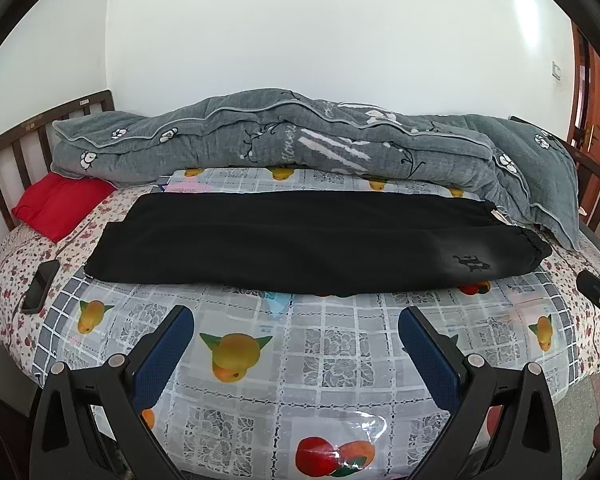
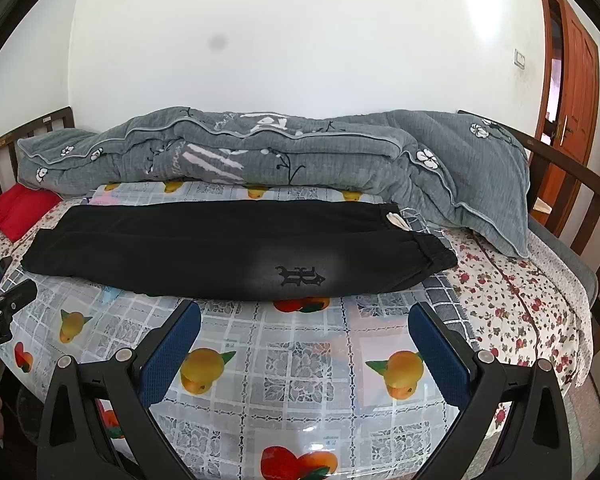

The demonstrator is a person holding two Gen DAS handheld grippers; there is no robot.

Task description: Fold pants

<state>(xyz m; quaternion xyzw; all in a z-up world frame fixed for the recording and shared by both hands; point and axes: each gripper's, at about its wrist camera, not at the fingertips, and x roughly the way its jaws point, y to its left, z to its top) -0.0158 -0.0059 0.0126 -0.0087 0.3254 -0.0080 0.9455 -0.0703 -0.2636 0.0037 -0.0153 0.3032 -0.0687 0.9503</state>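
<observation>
Pants (image 1: 292, 248): black; flat across the bed (image 1: 308, 360); legs together
Left tool (image 1: 296, 332): fingers apart; at 6 o'clock of pants
Right tool (image 2: 304, 332): fingers apart; empty

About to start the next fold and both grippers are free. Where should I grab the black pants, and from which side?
Probably take the black pants at their two ends: the right gripper on the elastic cuffs, the left gripper on the flat waist end. Come in low from the near edge. The legs already lie stacked lengthwise across the bed, so an end-to-end fold looks natural.
</observation>
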